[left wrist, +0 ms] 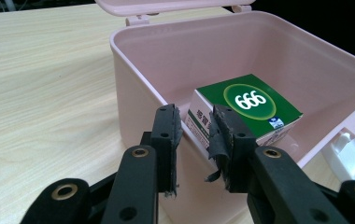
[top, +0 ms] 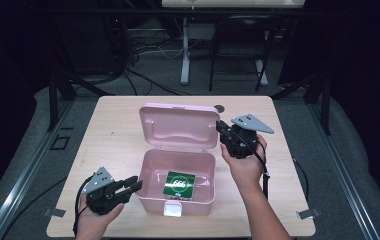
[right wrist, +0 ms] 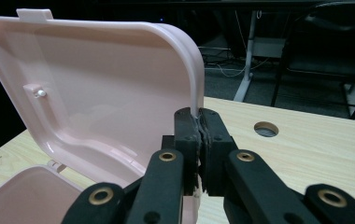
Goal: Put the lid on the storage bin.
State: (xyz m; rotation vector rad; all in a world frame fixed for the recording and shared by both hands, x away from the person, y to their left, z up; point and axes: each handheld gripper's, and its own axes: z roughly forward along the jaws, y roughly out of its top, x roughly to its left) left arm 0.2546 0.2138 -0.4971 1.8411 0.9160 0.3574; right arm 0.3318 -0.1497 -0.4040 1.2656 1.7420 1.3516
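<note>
Black left gripper (top: 134, 186), black right gripper (top: 221, 127), grey triangular plates, brass-ringed screws

Pale wood-grain table (top: 118, 125), matt and smooth. The pink box (left wrist: 133, 93) looks like moulded plastic with a soft sheen, its lid (right wrist: 96, 93) glossier inside. The green carton (left wrist: 250, 105) is printed card, slightly shiny. Worn, rough black padding lines the left gripper (left wrist: 196, 135).

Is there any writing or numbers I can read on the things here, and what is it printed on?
"666": white numerals in a ringed circle on the green top of the small carton inside the pink box.
Side of the carton: dark characters, too blurred to read.
Small logo at the top's corner: too small to read.
</note>
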